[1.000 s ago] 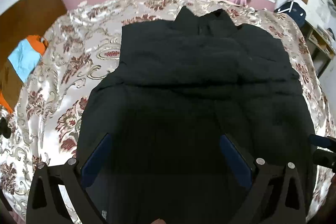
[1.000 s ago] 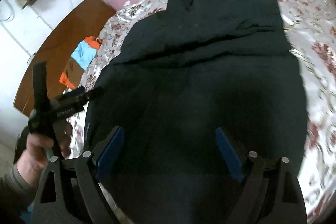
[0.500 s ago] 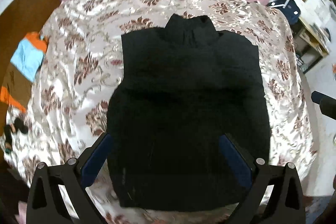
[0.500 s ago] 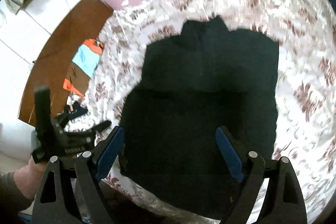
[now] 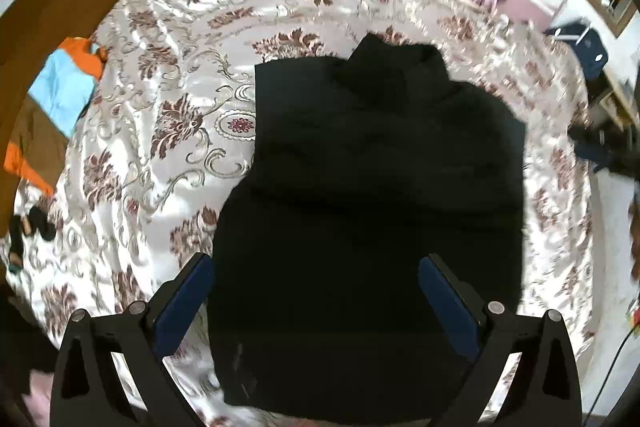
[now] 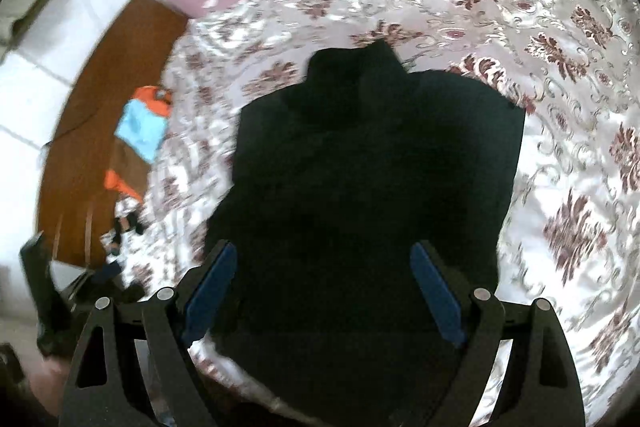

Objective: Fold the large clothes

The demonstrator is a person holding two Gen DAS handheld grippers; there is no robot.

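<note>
Left gripper (image 5: 316,291) jaws wide apart, gripping nothing. Right gripper (image 6: 324,279) likewise. Below both: black padded high-collared jacket (image 5: 372,195), flat, collar at 12 o'clock, on shiny floral satin bedspread (image 5: 168,131). Orange-and-blue garment (image 5: 60,87) at 9 o'clock.

Both my fisheye feeds bend hard at the rim, with black vignette corners. Room light is bright and flat. The satin bedspread (image 5: 168,131) throws white glare patches; the black jacket (image 5: 372,195) is crushed to near-featureless dark, folds barely readable. Motion smear on the right side of the left feed and the left side of the right feed; bedspread pattern there is soft.
</note>
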